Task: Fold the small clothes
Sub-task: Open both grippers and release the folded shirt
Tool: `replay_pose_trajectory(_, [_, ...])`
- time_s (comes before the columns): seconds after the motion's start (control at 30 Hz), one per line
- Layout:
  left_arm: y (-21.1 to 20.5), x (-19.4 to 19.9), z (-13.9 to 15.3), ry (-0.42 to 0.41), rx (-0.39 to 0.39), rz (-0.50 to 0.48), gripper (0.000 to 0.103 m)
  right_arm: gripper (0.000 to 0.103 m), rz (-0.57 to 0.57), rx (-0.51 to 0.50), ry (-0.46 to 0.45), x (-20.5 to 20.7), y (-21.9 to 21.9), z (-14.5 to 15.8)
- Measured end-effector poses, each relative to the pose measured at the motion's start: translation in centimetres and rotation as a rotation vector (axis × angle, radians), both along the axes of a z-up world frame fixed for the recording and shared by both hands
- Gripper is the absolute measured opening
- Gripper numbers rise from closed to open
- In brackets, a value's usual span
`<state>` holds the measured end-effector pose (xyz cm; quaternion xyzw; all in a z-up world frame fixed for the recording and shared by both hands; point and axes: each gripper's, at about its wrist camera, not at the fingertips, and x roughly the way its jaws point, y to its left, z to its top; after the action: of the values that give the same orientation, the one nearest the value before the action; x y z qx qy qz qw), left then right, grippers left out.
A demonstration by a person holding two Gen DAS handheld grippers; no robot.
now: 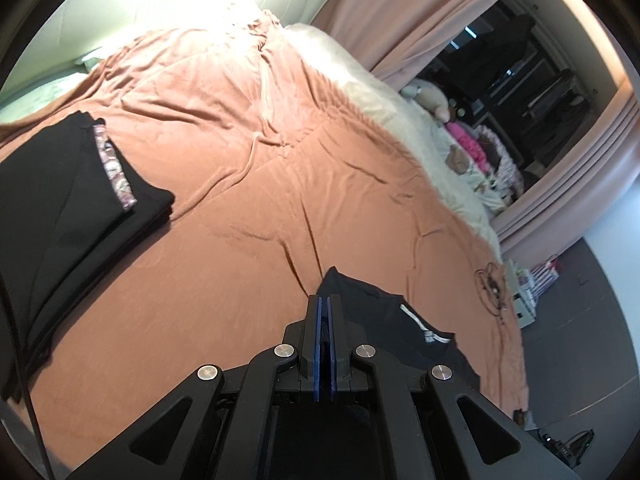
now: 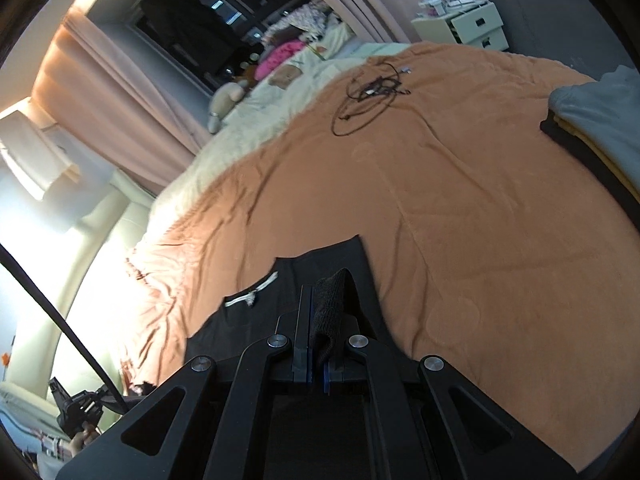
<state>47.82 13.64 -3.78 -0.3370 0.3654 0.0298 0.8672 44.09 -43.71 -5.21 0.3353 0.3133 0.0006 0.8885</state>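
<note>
While an orange-brown bedspread (image 1: pixel 248 184) is filling most of both views, wrinkled and largely bare through its middle, a folded stack of black clothes (image 1: pixel 68 208) with a floral trim strip is lying at the left edge of the left wrist view. In the right wrist view another pile of folded clothes (image 2: pixel 600 120), grey on top, is sitting at the right edge, and a coiled black cable (image 2: pixel 368 96) is lying near the upper centre, well apart from both.

A black garment (image 1: pixel 384 312) is hanging between the two tools at the bottom centre of each frame. Its white neck label (image 2: pixel 251 290) is showing, but the writing on it is too small to read.

The left gripper (image 1: pixel 328 300) is clenching the garment's edge, pads pressed together. The right gripper (image 2: pixel 316 292) is gripping a ribbed knit fold of it.
</note>
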Motion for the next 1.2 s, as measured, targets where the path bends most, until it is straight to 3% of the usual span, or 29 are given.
replay_pose_trajectory(0.33, [-0.6,7.6,-4.4,0.139,0.042,0.030,0.002,0.000,-0.004,-0.010,0.128,7.5,1.6,-0.8])
replay_pose_trajectory(0.67, [-0.8,13.1,-9.7,0.252,0.083,0.029,0.002,0.000,-0.021,-0.017,0.255,13.8,1.3,-3.8])
replay_pose_trajectory(0.97, [-1.4,16.3,-13.7,0.337,0.103,-0.007,0.003,0.001,-0.013,-0.033,0.313,15.6,1.9,-4.8])
replay_pose_trajectory(1.03, [-1.5,16.5,-13.9,0.343,0.091,-0.017,0.009,0.002,-0.001,-0.035,0.296,15.4,1.7,-4.2])
replay_pose_trajectory(1.07, [-1.5,16.5,-13.7,0.345,0.089,-0.030,0.013,0.005,0.002,-0.039,0.290,15.4,1.5,-4.1])
replay_pose_trajectory(1.13, [-1.7,16.3,-13.1,0.331,0.097,-0.044,0.033,0.025,0.002,-0.072,0.268,14.8,1.4,-3.1])
replay_pose_trajectory(1.2, [-2.1,15.7,-12.0,0.298,0.126,-0.060,0.039,0.074,0.005,-0.089,0.234,14.0,1.3,-2.4])
